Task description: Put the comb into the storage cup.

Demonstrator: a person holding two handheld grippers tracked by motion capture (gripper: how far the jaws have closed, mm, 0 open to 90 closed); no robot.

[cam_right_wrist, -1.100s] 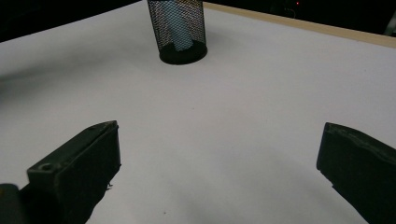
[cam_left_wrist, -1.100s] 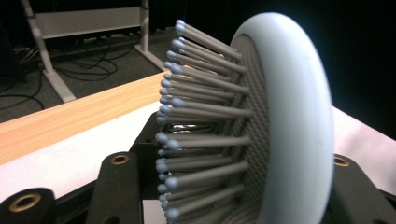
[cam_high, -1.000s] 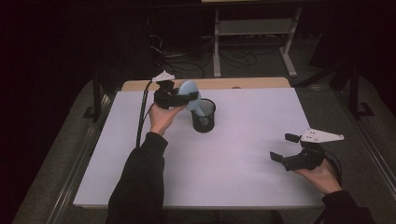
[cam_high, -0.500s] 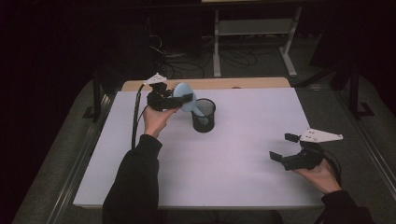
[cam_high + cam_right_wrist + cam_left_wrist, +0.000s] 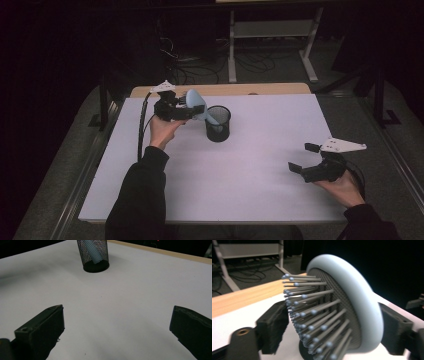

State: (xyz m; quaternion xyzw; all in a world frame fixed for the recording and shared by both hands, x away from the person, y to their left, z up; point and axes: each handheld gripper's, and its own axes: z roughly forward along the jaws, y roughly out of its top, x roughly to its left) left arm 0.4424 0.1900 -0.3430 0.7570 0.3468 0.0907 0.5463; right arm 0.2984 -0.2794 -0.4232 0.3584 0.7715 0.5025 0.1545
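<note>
A light blue hairbrush (image 5: 194, 98) leans out of a black mesh cup (image 5: 218, 124) at the back middle of the white table (image 5: 260, 190), its handle down inside the cup. My left gripper (image 5: 192, 109) sits around the brush head. In the left gripper view the head (image 5: 352, 297) stands between the jaws with its bristles towards the left jaw. The jaws have just been opening and no longer squeeze it. My right gripper (image 5: 303, 157) rests open at the front right with nothing in it. In the right gripper view the cup (image 5: 93, 255) shows far ahead of the gripper (image 5: 120, 322).
A wooden strip (image 5: 225, 90) runs along the table's far edge. Behind it are cables and a white metal frame (image 5: 270, 30) on the dark floor. The left gripper's cable (image 5: 142, 125) hangs down to the table.
The left gripper's jaws have spread apart around the brush head, and the hand has drawn slightly left. The brush stays leaning in the cup. The right hand has not moved.
</note>
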